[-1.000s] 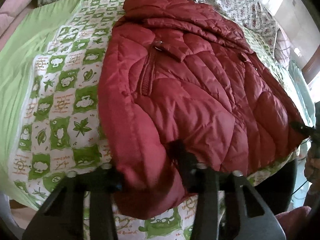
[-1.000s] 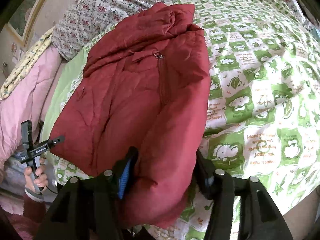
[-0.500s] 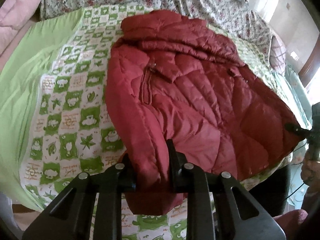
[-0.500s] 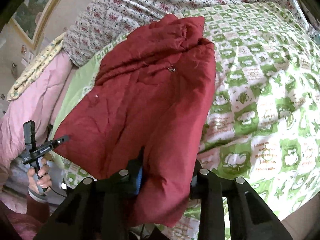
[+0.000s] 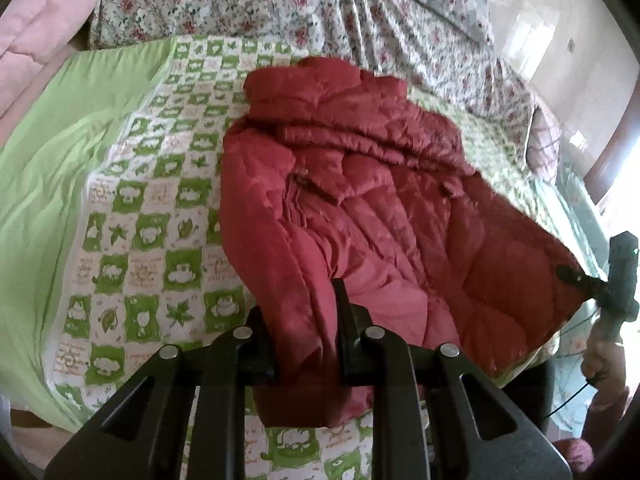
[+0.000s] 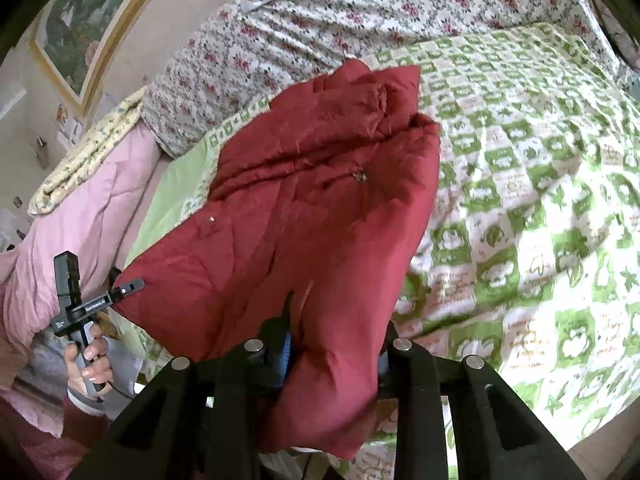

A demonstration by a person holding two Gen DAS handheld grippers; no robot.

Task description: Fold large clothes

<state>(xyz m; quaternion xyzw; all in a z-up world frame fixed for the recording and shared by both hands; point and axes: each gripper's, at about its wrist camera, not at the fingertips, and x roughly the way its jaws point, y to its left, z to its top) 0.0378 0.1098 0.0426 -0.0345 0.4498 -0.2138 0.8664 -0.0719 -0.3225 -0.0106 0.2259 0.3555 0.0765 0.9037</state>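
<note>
The red quilted jacket [image 5: 360, 216] lies spread on the bed, over a green-and-white checked bedspread [image 5: 132, 216], its hood end toward 12 o'clock in both wrist views and its lower hem and sleeves at 6 o'clock, right at the jaws.

In the left wrist view the left gripper [image 5: 306, 320] sits at 6 o'clock with a sleeve of the jacket running down between its jaws; the jaws stand narrow, pinching the bunched red fabric, and the sleeve's cuff end hangs below them. At 3 o'clock in this view the right gripper [image 5: 576, 278] bites the jacket's far lower corner.

In the right wrist view the right gripper [image 6: 336, 332] is at 6 o'clock, its jaws drawn in on a thick fold of the jacket [image 6: 316, 208], which bulges out above and below the grip. At 9 o'clock the left gripper [image 6: 120, 292] holds the other corner, with the person's hand [image 6: 88, 360] on its handle. A floral sheet [image 6: 320, 28] lies beyond the jacket at 12 o'clock and a pink quilt [image 6: 80, 220] at 9 o'clock.

Compared with a second ago, both pairs of jaws have narrowed markedly onto the fabric, and both cameras have pulled back and up, so the jacket looks smaller and more of the bed shows.
</note>
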